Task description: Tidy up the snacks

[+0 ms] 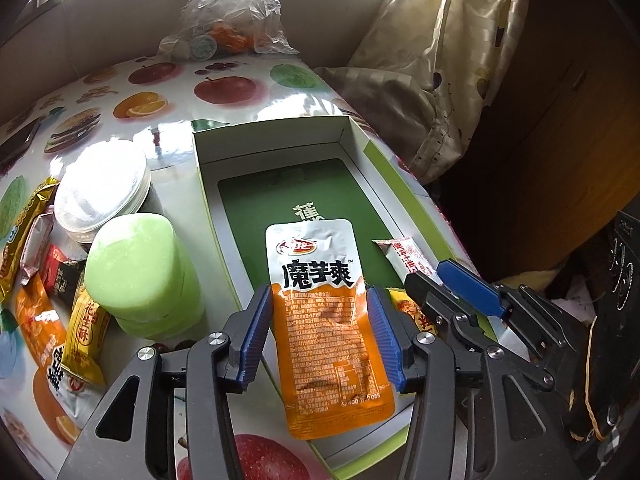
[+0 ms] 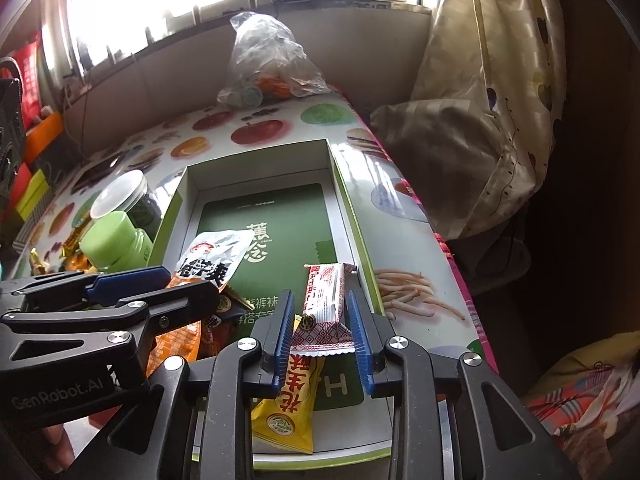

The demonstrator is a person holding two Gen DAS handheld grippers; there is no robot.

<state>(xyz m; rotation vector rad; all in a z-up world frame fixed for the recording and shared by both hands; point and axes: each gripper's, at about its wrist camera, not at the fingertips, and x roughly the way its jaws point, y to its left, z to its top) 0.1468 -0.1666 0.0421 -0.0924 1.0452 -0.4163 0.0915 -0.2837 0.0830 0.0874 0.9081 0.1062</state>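
- The left gripper (image 1: 320, 332) is clamped on an orange-and-silver pouch (image 1: 320, 276), its blue pads pressing both long edges; the pouch hangs over the near part of the open box (image 1: 384, 168).
- The right gripper (image 2: 322, 336) is clamped on a red-and-white snack bar (image 2: 326, 304), held over the box's near right corner, close to the right wall.
- In the right wrist view a yellow packet (image 2: 292, 404) lies flat on the box floor beneath that bar; the far half of the green floor is bare, so there is open room toward the far wall.
- The two grippers sit just beside each other over the near end of the box.
- Left of the box, a green-lidded jar (image 1: 136, 264) stands almost against its wall, with a white-lidded jar (image 1: 100, 192) behind it and loose snack packets (image 1: 52, 292) crowding the table's left edge.
- The table (image 1: 224, 92) wears a glossy fruit-print cover; the box's right side runs close to its right edge.
- A clear plastic bag (image 1: 228, 16) sits at the far end under the window, and a pale curtain (image 1: 460, 60) hangs to the right.
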